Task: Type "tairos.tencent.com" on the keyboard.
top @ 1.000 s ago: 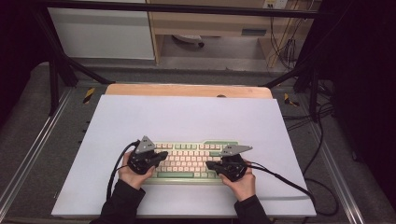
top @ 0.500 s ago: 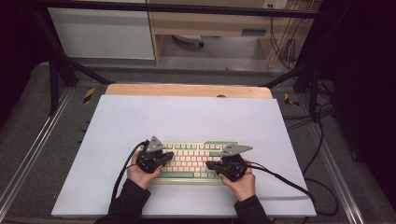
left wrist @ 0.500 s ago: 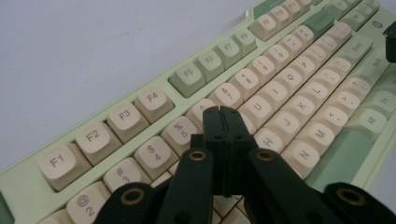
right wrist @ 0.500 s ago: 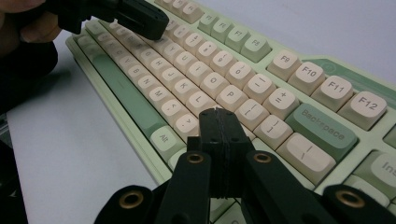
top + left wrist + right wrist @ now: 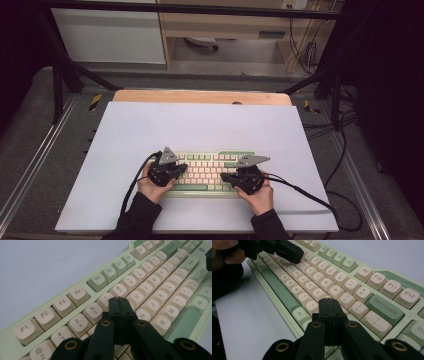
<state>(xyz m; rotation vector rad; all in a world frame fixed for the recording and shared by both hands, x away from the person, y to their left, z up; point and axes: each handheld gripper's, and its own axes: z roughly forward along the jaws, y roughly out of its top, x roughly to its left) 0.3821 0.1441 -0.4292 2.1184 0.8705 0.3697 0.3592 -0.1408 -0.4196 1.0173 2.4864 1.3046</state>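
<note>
A pale green keyboard [image 5: 207, 170] with cream keys lies near the front of the white table top. My left gripper [image 5: 184, 168] is over the keyboard's left part and points right, jaws shut with nothing between them. In the left gripper view its tips [image 5: 118, 300] hover just above the number and letter rows of the keyboard [image 5: 75, 297]. My right gripper [image 5: 224, 177] is over the right part and points left, also shut and empty. In the right gripper view its tips [image 5: 327, 301] sit above the keys left of Backspace on the keyboard [image 5: 324, 282], and the left gripper [image 5: 287, 250] shows farther off.
The white table top [image 5: 200, 127] stretches behind and beside the keyboard, with a wooden strip [image 5: 200, 96] along its back edge. A black cable [image 5: 310, 195] trails right from the right gripper. Metal frame rails [image 5: 30, 165] run along both sides.
The left gripper has shifted a little to the right, further over the keyboard. The right gripper has stayed where it was.
</note>
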